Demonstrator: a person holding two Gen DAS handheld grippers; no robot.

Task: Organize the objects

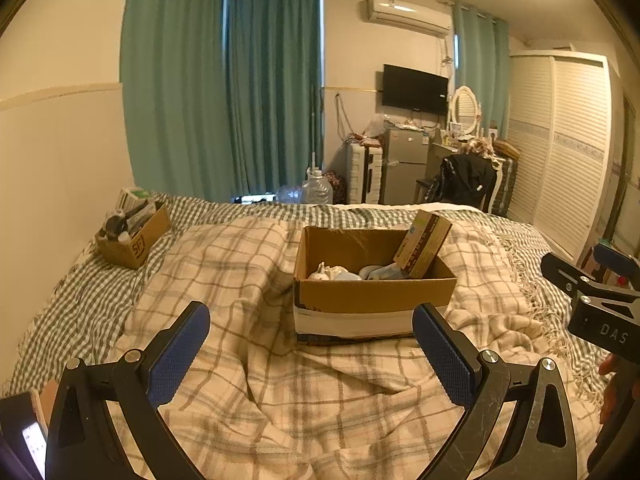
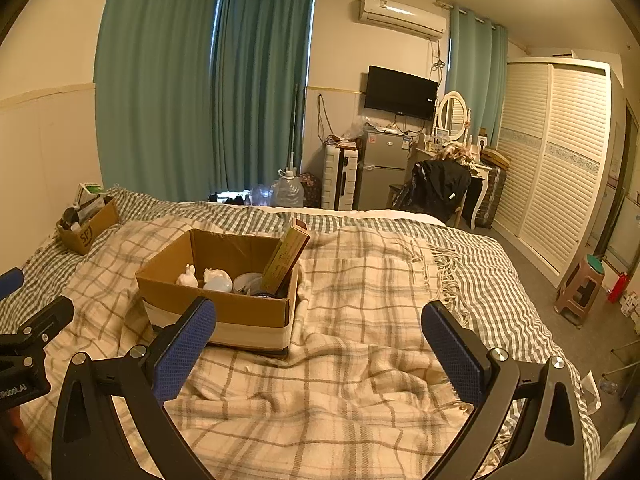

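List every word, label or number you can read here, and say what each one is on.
"DAS": on the right gripper body, cut off by the frame edge.
"RobotAI": on the left gripper body, start cut off.
"SF": on the small cardboard box.
Print on the tall carton in the big box: too blurred to read.

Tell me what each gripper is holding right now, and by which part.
Nothing is held. The left gripper and the right gripper are both open above the plaid blanket, short of the cardboard box.
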